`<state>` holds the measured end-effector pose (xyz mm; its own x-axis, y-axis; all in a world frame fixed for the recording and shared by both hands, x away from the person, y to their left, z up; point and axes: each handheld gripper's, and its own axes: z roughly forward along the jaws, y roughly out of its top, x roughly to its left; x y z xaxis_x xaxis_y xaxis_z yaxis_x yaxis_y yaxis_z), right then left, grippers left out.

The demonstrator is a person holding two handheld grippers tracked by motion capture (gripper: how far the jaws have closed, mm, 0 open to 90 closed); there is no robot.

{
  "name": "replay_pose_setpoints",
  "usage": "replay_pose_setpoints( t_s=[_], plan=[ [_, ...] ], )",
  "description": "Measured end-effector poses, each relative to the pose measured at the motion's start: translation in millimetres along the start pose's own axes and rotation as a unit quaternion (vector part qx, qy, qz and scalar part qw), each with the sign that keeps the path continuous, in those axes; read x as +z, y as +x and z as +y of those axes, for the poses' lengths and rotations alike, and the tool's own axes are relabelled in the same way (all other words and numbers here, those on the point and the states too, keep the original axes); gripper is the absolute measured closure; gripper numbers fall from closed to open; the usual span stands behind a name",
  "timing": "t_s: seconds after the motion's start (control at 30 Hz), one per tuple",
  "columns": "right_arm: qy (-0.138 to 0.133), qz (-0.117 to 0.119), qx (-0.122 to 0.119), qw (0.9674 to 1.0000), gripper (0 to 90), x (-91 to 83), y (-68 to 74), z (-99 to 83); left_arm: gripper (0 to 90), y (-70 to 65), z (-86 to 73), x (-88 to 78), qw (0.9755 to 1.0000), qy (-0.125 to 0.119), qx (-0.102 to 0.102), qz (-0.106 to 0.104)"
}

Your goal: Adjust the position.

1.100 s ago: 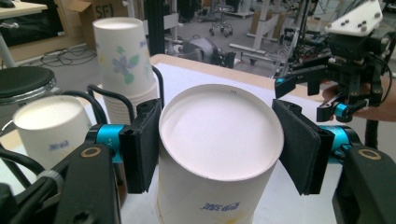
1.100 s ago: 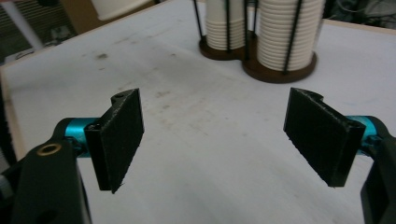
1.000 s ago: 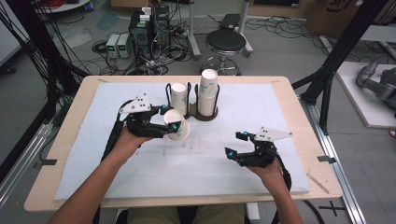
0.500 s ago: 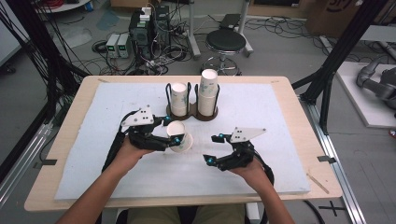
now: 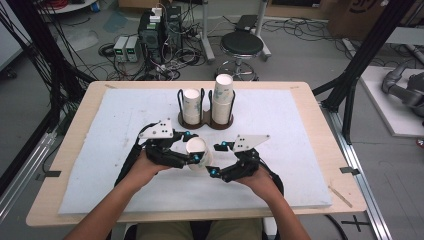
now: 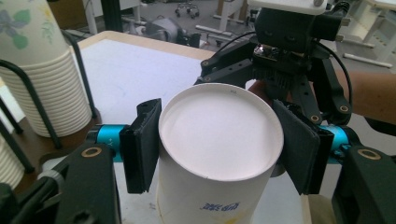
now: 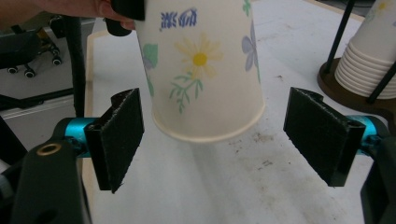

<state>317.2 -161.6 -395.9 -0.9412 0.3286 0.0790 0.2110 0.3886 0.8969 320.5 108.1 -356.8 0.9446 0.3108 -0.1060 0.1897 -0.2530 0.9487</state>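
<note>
A paper cup (image 5: 198, 151) with a flower print lies tilted in my left gripper (image 5: 196, 153), just above the white mat. In the left gripper view the cup's (image 6: 219, 140) white base faces the camera and both black pads press its sides. My right gripper (image 5: 214, 160) stands right of the cup, open. In the right gripper view its pads (image 7: 119, 137) flank the cup's (image 7: 205, 70) narrow end without touching it. Behind them, a black wire holder (image 5: 205, 120) carries a short cup stack (image 5: 191, 102) and a taller one (image 5: 223, 97).
The white mat (image 5: 300, 130) covers most of the wooden table (image 5: 75, 150). The wire holder with its stacks stands at the mat's far middle, close beyond both grippers. A stool (image 5: 242, 46) and electronics boxes (image 5: 155, 30) sit on the floor behind the table.
My left gripper has brought the cup from the holder toward the table's middle front. My right gripper has moved left and now brackets the cup's narrow end.
</note>
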Motion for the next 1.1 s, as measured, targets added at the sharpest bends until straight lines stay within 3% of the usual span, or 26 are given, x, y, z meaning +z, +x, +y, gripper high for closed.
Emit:
replay_pose_setpoints(
  t_s=[0.47, 0.67, 0.83, 0.87, 0.9, 0.93, 1.1],
  plan=[
    [0.003, 0.022, -0.022, 0.9995, 20.8, 10.0, 5.2, -0.3, 36.4, -9.1, 3.9, 12.4, 0.9992, -0.005, 0.001, -0.039],
    [0.001, 0.031, -0.029, 0.9991, 31.0, 8.8, 6.3, -1.0, 36.5, -9.2, 3.7, 12.8, 0.9991, -0.006, 0.002, -0.043],
    [0.009, 0.034, -0.028, 0.999, 33.1, 9.4, 7.0, -1.4, 35.6, -8.6, 1.9, 12.4, 0.999, 0.004, -0.005, -0.044],
    [0.014, 0.034, -0.027, 0.9989, 33.6, 9.8, 7.3, -1.6, 28.5, -9.2, 0.9, 12.2, 0.9993, 0.003, 0.004, -0.038],
    [0.014, 0.034, -0.027, 0.9989, 33.6, 9.8, 7.3, -1.6, 28.5, -9.8, 0.1, 12.2, 0.9995, 0.002, 0.002, -0.031],
    [0.019, 0.032, -0.029, 0.9989, 34.1, 9.4, 7.4, -1.5, 16.3, -8.9, -0.3, 12.1, 0.9995, 0.007, -0.006, -0.031],
    [0.036, 0.032, -0.034, 0.9982, 34.8, 6.1, 6.2, -0.9, 15.6, -6.8, -1.7, 5.2, 0.9995, 0.012, -0.004, -0.029]
  ],
)
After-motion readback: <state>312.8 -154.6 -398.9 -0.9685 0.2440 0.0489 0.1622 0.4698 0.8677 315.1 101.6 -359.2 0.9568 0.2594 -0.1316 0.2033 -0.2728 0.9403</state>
